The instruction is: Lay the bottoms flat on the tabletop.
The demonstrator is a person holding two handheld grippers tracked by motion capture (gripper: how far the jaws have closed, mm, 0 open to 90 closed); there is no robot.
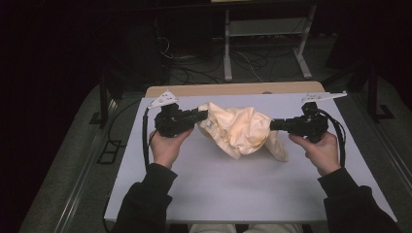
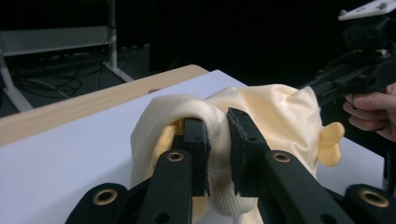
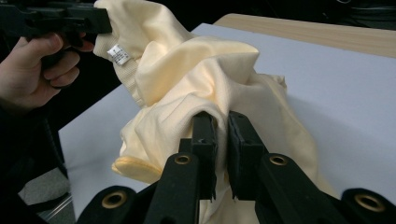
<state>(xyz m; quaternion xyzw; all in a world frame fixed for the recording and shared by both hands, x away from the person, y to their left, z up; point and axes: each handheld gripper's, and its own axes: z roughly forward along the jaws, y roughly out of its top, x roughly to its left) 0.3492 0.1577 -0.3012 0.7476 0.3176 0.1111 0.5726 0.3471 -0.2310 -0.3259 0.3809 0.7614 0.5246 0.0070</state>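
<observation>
**Garment held aloft between two grippers**

Cloth of a pale yellow colour, a crumpled garment (image 1: 240,128), is held over the middle of the white table (image 1: 194,179), with one end in each gripper. In the high view the left gripper (image 1: 203,115) is seen at the garment's left end and the right gripper (image 1: 273,125) at its right end, each gripped from below by a hand. The bulk of the fabric is bunched between them, and a lower fold is draped down toward the table surface near the right gripper.

In the left gripper view, the jaws are closed on a ribbed, cream-coloured edge of the garment (image 2: 219,140), which is pinched between the two black pads and bulges out above and below them. The other gripper and the fingers holding it are seen at the far right of that view.

In the right gripper view, the jaws are likewise clamped on a fold of the yellow fabric (image 3: 219,93), with cloth pressed between the pads. A small white label (image 3: 118,54) is visible on the garment's upper edge, close to the left gripper (image 3: 100,21) and the left hand (image 3: 37,70).

A strip of bare wooden tabletop (image 1: 233,89) is exposed beyond the far edge of the white table. Cables and a metal frame (image 1: 265,34) are seen on the dark floor behind.
</observation>
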